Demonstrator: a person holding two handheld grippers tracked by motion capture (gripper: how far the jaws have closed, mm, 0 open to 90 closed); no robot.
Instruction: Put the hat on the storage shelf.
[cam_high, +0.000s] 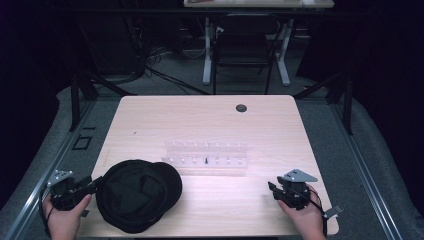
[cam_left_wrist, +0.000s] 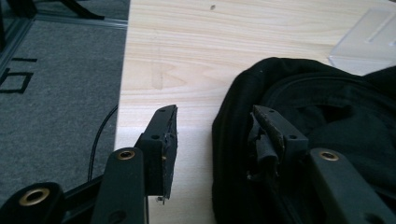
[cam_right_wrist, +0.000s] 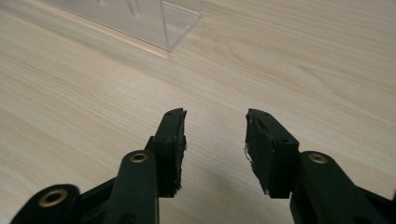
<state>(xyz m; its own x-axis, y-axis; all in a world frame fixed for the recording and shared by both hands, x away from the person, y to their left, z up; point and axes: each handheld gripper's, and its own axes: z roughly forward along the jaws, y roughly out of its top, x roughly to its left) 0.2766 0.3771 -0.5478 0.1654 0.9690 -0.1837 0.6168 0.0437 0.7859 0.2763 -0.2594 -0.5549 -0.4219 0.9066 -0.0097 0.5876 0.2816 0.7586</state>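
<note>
Black cap (cam_high: 137, 195) lies at the lower left of the high view, on the table's (cam_high: 210, 120) near edge, just right of my left gripper (cam_high: 92, 186). In the left gripper view its edge (cam_left_wrist: 243, 140) sits between my spread jaws, one jaw over the fabric, nothing pinched. Cap's long axis runs lower left to upper right, brim toward the clear rack (cam_high: 206, 159). My right gripper (cam_high: 272, 189), lower right, jaws apart over bare wood, well clear of the cap
</note>
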